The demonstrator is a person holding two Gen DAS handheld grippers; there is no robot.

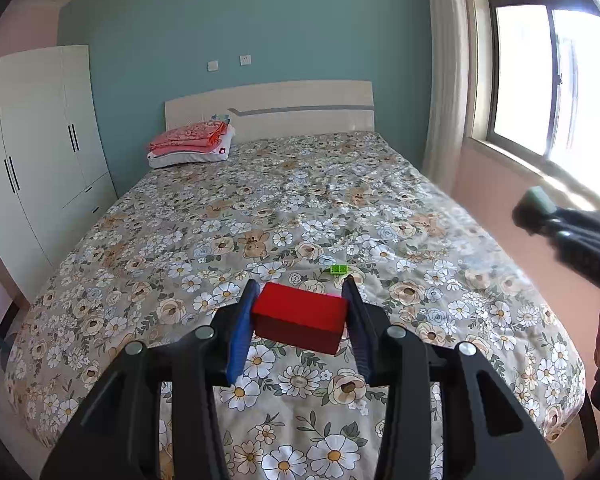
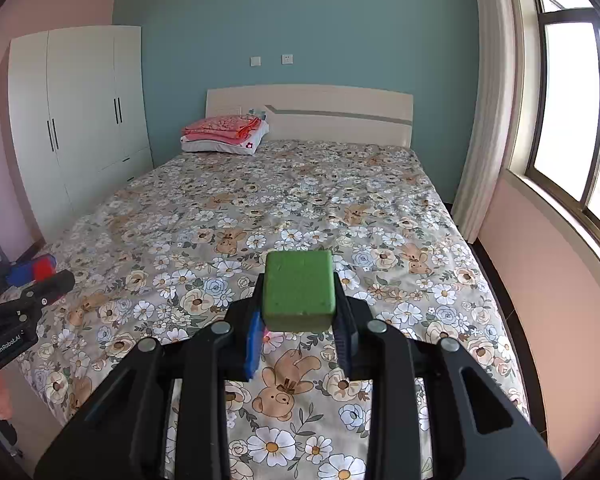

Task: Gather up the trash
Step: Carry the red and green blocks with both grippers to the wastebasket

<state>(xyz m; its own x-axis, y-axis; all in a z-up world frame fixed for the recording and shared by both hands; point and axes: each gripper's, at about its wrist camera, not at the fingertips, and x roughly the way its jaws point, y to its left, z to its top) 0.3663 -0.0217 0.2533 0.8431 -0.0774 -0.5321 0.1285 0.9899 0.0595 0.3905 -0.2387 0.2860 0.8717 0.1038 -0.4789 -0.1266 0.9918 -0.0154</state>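
My left gripper (image 1: 300,300) is shut on a red block (image 1: 300,317), held above the foot end of the bed. A small bright green piece (image 1: 339,269) lies on the flowered bedspread (image 1: 260,208) just beyond the block. My right gripper (image 2: 299,300) is shut on a green foam block (image 2: 299,290), also raised over the bedspread (image 2: 300,200). In the left wrist view the right gripper (image 1: 540,208) shows blurred at the right edge. In the right wrist view the left gripper (image 2: 36,270) appears at the left edge with the red block between its blue pads.
A folded red blanket on a white pillow (image 1: 192,144) lies by the headboard (image 1: 276,108). A white wardrobe (image 1: 40,152) stands left of the bed. A window (image 1: 548,80) and curtain fill the right wall. A narrow strip of floor (image 2: 500,300) runs along the bed's right side.
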